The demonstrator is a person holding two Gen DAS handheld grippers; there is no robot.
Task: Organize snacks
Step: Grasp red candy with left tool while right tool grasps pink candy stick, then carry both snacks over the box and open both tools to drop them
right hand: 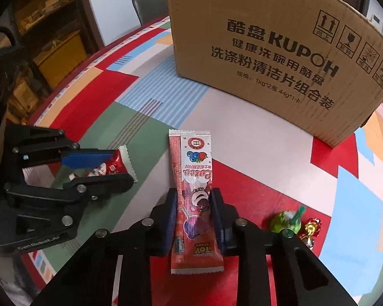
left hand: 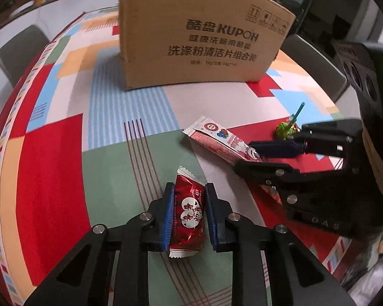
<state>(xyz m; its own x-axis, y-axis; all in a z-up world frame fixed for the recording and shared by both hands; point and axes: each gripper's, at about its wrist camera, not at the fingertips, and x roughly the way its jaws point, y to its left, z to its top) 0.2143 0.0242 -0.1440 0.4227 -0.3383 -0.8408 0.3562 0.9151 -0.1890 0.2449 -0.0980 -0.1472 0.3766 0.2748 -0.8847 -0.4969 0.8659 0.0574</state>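
Observation:
My left gripper [left hand: 189, 204] is shut on a small dark red snack packet [left hand: 187, 214] with white characters, low over the table. It also shows in the right wrist view [right hand: 107, 169], at the left, with the red packet [right hand: 115, 164] between its fingers. My right gripper [right hand: 194, 211] is shut on a long pink and white snack stick pack [right hand: 195, 178] that lies on the tablecloth. In the left wrist view the right gripper [left hand: 245, 154] grips the near end of that stick pack [left hand: 214, 137]. A tall cardboard box [left hand: 199, 35] stands behind; it also shows in the right wrist view [right hand: 268, 51].
A green-wrapped lollipop [left hand: 286, 128] with a teal stick lies right of the stick pack. In the right wrist view the green candy [right hand: 287, 220] and a red and gold candy [right hand: 310, 228] lie at the right. The table has a colourful patchwork cloth [left hand: 63, 153]. Grey chairs [left hand: 20, 51] stand around it.

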